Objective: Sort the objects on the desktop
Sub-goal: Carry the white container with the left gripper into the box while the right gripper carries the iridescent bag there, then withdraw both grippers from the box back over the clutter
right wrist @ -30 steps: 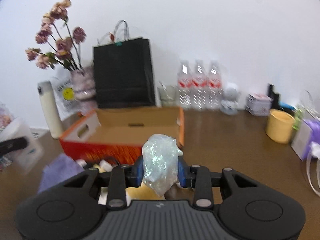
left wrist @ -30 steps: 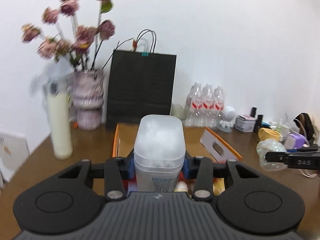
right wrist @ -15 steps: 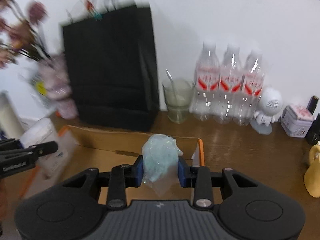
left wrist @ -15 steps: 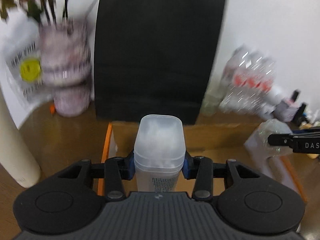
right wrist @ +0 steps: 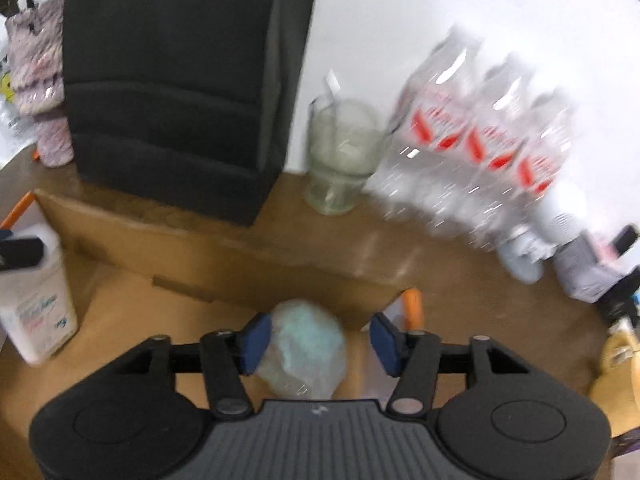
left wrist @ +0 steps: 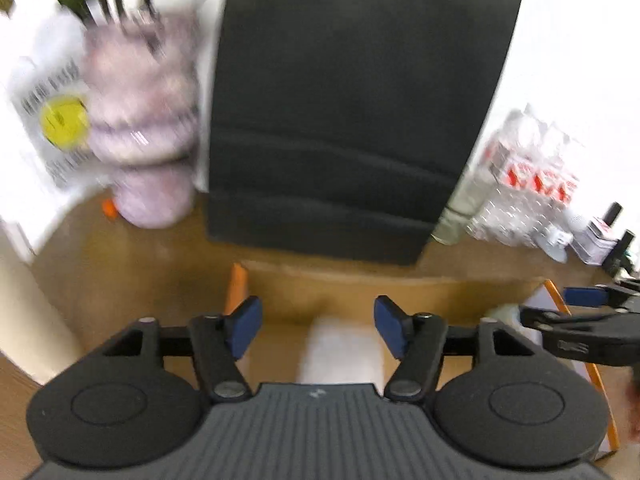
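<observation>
The left gripper [left wrist: 318,330] is hanging over the cardboard box [left wrist: 400,288] with its blue pads spread wide apart, gripping nothing. Below the gap a blurred white container [left wrist: 340,350] is sitting inside the box; in the right wrist view the same container [right wrist: 34,300] is standing upright on the box floor near the left wall, its printed label facing out. The right gripper [right wrist: 320,340] is also hovering over the box [right wrist: 200,252], pads parted, and a crumpled plastic wrapper [right wrist: 306,346] is lying between them, close to the left pad and clear of the right one; whether it is touching that pad is too blurred to tell. Behind the box a black paper bag [right wrist: 180,80] is standing against the wall, with a glass cup [right wrist: 340,160] and three water bottles [right wrist: 480,140] lined up on the wooden desk [right wrist: 460,280] beside it. A pink vase [left wrist: 144,128] is standing left of the bag.
</observation>
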Tool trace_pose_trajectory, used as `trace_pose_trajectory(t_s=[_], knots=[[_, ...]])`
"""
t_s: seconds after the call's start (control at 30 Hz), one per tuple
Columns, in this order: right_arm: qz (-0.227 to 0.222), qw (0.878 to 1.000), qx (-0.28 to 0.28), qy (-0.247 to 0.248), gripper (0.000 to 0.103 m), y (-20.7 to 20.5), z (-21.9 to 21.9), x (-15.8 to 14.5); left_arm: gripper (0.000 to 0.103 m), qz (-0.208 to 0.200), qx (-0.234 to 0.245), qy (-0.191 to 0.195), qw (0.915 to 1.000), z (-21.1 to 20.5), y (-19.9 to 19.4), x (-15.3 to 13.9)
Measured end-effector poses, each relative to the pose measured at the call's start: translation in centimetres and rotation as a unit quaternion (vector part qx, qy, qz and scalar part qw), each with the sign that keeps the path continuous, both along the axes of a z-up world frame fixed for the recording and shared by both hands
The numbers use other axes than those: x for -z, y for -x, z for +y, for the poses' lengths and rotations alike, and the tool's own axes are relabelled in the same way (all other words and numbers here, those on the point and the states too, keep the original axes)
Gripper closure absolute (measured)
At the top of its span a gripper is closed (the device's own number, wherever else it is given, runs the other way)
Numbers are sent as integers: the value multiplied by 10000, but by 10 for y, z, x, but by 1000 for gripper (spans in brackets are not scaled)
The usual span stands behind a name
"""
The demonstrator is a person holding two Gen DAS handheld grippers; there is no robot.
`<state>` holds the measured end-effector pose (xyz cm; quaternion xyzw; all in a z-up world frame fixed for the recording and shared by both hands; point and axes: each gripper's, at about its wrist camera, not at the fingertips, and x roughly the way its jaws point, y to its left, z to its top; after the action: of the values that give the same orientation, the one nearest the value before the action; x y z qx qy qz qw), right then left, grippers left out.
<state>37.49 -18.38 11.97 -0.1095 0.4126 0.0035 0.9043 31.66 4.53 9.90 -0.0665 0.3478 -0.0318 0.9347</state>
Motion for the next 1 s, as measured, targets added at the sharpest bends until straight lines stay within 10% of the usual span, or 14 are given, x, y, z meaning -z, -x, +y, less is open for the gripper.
trace_pose_trajectory(t_s=[0.33,0.57,0.8,1.0], knots=[[230,9968,-61,-769,22,61,-3,-56,2,120,152,-285,9994,11,65,-58],[17,9920,12,-1265,12,127,-4,-79,0,-66,-167,-476,9987,4,133,-66],[-1587,9781,-484,-1261,0,229,4,-86,0,-1810,-233,-803,9799,-12,246,-55],[-2355,9612,-440,-1365,0,301,-2,-66,0,-1877,-464,-454,9801,-15,300,-26]])
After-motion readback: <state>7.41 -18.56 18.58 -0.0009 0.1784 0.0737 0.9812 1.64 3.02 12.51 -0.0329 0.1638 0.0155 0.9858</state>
